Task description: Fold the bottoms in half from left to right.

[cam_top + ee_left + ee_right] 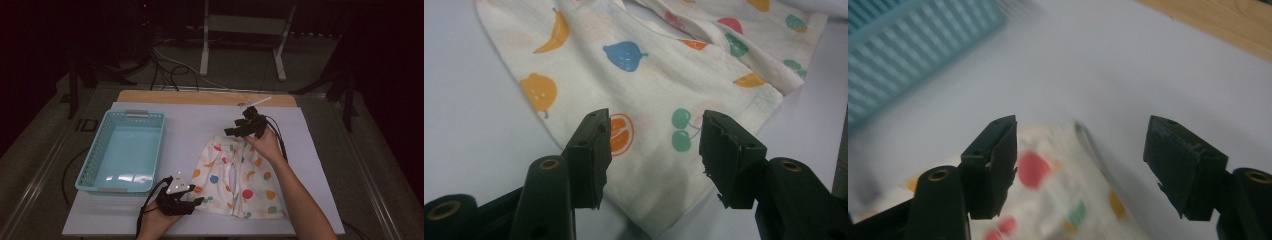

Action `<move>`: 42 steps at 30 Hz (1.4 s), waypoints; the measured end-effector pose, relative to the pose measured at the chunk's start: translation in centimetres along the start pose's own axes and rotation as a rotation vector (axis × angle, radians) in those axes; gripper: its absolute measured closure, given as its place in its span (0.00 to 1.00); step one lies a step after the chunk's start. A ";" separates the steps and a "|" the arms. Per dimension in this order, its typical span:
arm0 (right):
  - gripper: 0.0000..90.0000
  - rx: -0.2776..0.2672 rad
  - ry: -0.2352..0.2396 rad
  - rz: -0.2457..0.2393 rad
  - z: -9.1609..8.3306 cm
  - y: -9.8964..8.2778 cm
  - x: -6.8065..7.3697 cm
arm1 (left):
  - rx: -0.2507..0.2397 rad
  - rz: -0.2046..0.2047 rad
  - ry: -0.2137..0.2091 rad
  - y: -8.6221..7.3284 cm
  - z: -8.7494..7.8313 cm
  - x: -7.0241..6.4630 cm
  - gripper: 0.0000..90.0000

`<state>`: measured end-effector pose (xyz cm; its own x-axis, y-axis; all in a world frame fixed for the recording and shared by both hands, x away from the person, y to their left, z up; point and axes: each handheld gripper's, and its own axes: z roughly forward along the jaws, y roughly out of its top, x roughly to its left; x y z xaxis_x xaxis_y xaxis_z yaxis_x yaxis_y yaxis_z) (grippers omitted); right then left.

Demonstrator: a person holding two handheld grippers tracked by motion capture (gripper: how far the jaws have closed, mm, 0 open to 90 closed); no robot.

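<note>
Overhead plus two close claw-mounted views

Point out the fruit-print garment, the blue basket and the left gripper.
fruit-print garment (252,187), high view, on its flat middle.
blue basket (127,186), high view, on its near rim.
left gripper (654,160), left gripper view, midway between its open jaws.

The garment (235,180) under my tools is cream-white, printed with fruit: orange bananas, a blue pear, green cherries, an orange slice, and red and green spots. My left gripper (653,150) and my right gripper (1080,165) have black jaws with brass-coloured rivets. The basket (100,150) is light turquoise. The sheet (190,120) beneath is pale lavender-white, with a strip of tan wood (200,97) along its far edge.
</note>
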<state>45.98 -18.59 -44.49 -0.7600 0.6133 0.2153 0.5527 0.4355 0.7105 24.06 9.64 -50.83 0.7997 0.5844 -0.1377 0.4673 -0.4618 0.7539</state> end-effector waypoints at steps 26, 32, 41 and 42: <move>0.69 0.120 -0.041 -0.086 8.9 -2.2 1.3 | 0.078 0.006 0.061 -1.8 -0.2 -0.2 0.82; 0.92 0.103 -0.053 -0.087 8.9 -1.6 1.5 | 0.083 -0.015 0.050 -1.6 -0.3 -0.3 0.98; 0.93 0.032 -0.060 -0.023 7.3 -1.2 0.7 | 0.037 -0.030 0.047 -1.5 -1.3 -0.7 0.99; 0.93 0.033 -0.064 -0.026 7.3 -1.1 0.8 | 0.031 -0.030 0.049 -1.4 -1.5 -0.7 0.99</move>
<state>47.29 -13.82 -49.99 -0.7518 0.6415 0.1530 0.5444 0.4727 0.6930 22.30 10.91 -50.88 0.7663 0.6296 -0.1280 0.5028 -0.4636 0.7296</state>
